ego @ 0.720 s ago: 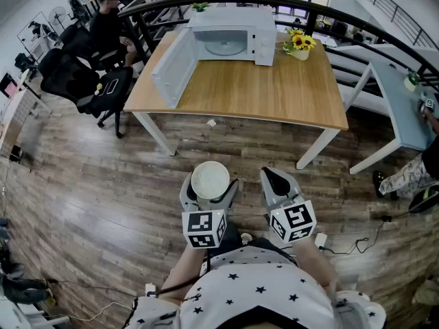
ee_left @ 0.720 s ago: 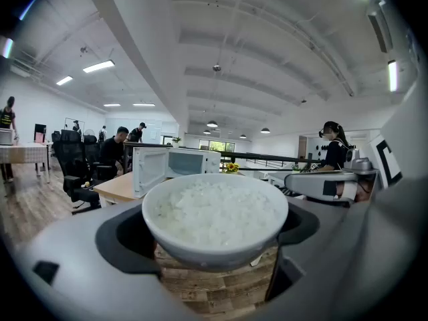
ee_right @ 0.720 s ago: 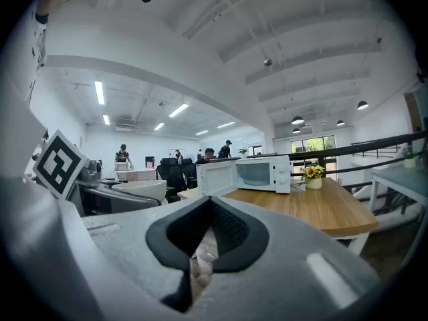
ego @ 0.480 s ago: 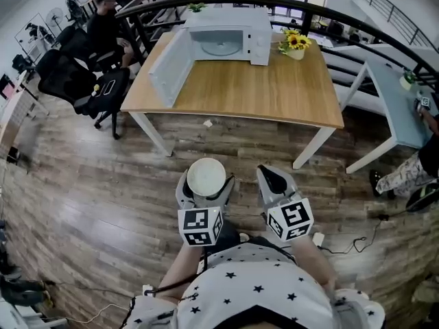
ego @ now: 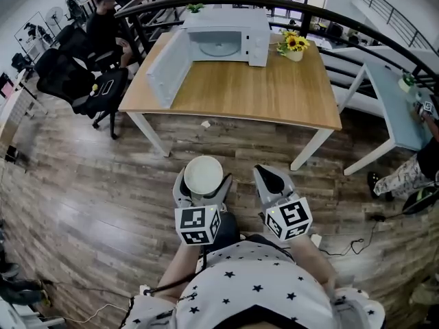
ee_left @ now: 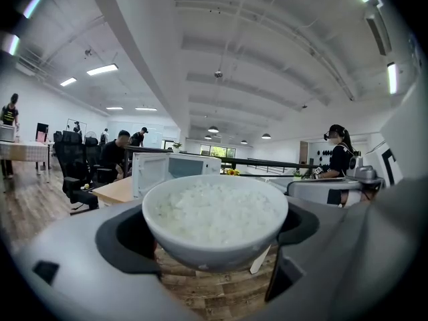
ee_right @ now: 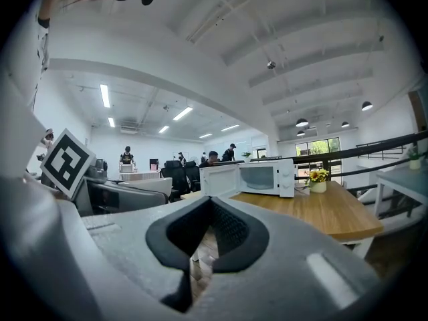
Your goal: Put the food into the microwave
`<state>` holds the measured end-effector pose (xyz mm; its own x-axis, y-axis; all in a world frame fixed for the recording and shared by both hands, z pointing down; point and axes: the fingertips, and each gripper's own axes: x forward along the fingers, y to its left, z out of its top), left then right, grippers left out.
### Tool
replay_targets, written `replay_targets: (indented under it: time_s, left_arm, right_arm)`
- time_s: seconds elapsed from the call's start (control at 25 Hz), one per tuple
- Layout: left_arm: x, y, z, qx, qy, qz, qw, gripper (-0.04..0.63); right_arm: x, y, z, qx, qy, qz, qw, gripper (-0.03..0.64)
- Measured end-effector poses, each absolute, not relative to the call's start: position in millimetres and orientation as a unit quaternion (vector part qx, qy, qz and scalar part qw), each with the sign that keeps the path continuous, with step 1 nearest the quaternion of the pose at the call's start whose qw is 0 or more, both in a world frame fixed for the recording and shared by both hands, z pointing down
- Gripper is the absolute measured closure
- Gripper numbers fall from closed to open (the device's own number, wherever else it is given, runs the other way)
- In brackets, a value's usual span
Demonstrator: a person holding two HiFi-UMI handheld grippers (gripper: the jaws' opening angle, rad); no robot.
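Note:
A white bowl of rice [ego: 203,175] sits between the jaws of my left gripper [ego: 202,184], which is shut on it and holds it level above the wooden floor. In the left gripper view the bowl [ee_left: 214,219] fills the wide gap between the jaws. My right gripper [ego: 269,177] is beside it, shut and holding nothing; in its own view the right gripper [ee_right: 210,200] has its jaws meeting around an empty notch. The white microwave [ego: 226,36] stands at the back of the wooden table [ego: 260,91], its door [ego: 168,67] swung open to the left. The microwave [ee_right: 264,177] is well ahead of both grippers.
A pot of sunflowers [ego: 293,43] stands right of the microwave. Black office chairs [ego: 75,81] and a seated person are left of the table. A pale desk [ego: 405,108] and another person are to the right. A black railing runs behind the table, and cables [ego: 350,242] lie on the floor.
The table, microwave and both grippers have slid slightly up and left in the head view. The left gripper still holds the bowl; the right stays shut and empty.

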<state>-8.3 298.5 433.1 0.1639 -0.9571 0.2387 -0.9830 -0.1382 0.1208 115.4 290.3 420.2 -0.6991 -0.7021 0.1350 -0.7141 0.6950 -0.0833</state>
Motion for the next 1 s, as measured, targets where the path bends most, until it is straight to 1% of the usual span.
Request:
replay_targets:
  time_s: [0.44, 1.0]
  left_arm:
    - [-10, 257, 436, 0.755, -0.642, 0.05, 0.126, 0.095]
    - [-41, 110, 440, 0.762, -0.633, 0.052, 0.126, 0.095]
  right_arm:
    - [118, 252, 431, 0.397, -0.914, 0.074, 0.049, 0.611]
    - [91, 111, 433, 0.407, -0.909, 0.07, 0.061, 0.612]
